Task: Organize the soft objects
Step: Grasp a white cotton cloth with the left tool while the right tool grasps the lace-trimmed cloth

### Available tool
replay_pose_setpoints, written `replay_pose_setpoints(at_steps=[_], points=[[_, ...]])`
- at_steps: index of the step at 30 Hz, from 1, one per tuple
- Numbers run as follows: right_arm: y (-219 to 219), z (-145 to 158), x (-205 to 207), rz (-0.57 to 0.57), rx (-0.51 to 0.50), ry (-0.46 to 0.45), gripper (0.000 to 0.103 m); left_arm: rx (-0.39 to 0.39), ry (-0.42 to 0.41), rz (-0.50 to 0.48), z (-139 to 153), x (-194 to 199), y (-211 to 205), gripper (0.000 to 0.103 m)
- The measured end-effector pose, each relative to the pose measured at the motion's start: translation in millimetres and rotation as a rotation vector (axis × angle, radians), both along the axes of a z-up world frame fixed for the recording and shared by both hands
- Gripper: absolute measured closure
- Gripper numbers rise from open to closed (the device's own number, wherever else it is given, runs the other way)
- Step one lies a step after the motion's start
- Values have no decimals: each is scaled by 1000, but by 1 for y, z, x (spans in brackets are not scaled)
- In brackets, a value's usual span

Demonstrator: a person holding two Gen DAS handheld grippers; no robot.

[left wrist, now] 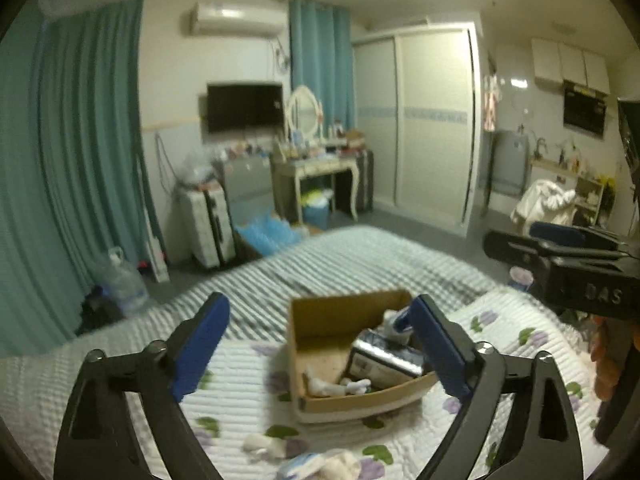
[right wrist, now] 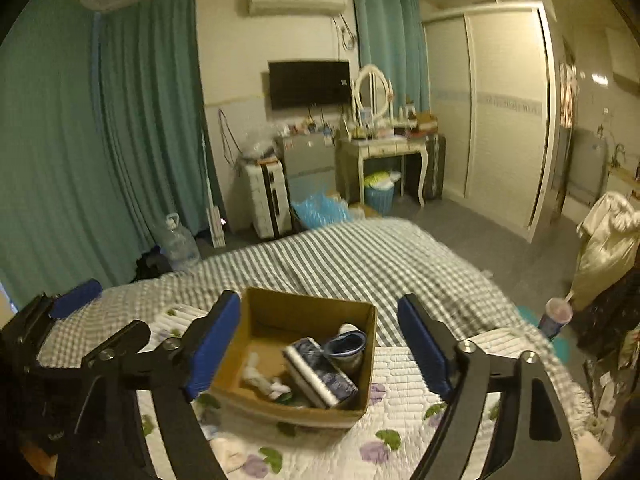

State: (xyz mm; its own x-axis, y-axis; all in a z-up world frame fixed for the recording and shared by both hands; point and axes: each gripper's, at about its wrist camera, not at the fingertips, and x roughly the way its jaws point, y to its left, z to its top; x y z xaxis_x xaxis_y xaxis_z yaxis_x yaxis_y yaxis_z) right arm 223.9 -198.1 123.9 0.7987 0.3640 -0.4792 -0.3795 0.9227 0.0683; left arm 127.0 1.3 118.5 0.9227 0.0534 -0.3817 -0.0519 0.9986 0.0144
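Observation:
An open cardboard box (left wrist: 320, 320) stands on the flowered quilt (left wrist: 240, 400) on the bed; it also shows in the right wrist view (right wrist: 296, 308). Inside lie a dark patterned packet (left wrist: 384, 356) (right wrist: 320, 372), small white soft pieces (left wrist: 332, 386) (right wrist: 264, 380) and a blue-rimmed white item (right wrist: 348, 342). More white soft items (left wrist: 268, 446) and a blue-white packet (left wrist: 304, 462) lie on the quilt in front of the box. My left gripper (left wrist: 318, 344) is open and empty above the box. My right gripper (right wrist: 320, 344) is open and empty above it too, and shows at the right of the left wrist view (left wrist: 560, 256).
A striped grey blanket (right wrist: 340, 256) covers the far part of the bed. Beyond stand a suitcase (right wrist: 268, 196), a dressing table (right wrist: 384, 152), a blue basket (right wrist: 380, 196), a water jug (right wrist: 180, 244), teal curtains and a white wardrobe (right wrist: 504, 120). A drink cup (right wrist: 556, 316) stands right of the bed.

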Motion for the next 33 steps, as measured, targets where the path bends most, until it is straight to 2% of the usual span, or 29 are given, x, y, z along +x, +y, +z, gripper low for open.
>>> replay_pose_setpoints(at_steps=[3,6,11,14,17,19,23,25,31,33], points=[[3,24,-46,23,-23,-43,6,-7,-45,-2,20,-36,9,8],[11,35,-87,50,-44,-72,0,-23,-55,-15,26,-60,21,7],[27,21,-142,111,-58,-87,0,15,-4,11,11,-95,41,7],[39,-7,-155,173,-46,-76,0,48,22,50,-10,-103,56,7],[55,-48,-148,218,-65,-36,0,58,49,96,-43,-98,62,7],[63,-75,-137,228,-76,-18,0,36,74,116,-68,-90,63,7],[64,-139,-113,224,-92,62,0,-78,161,131,-128,-58,65,7],[62,-161,-102,208,-100,88,0,-133,215,130,-159,-40,66,8],[73,-219,-69,216,-96,190,0,-98,283,156,-213,-38,77,8],[81,-234,-61,236,-89,228,6,-114,305,156,-223,-40,87,8]])
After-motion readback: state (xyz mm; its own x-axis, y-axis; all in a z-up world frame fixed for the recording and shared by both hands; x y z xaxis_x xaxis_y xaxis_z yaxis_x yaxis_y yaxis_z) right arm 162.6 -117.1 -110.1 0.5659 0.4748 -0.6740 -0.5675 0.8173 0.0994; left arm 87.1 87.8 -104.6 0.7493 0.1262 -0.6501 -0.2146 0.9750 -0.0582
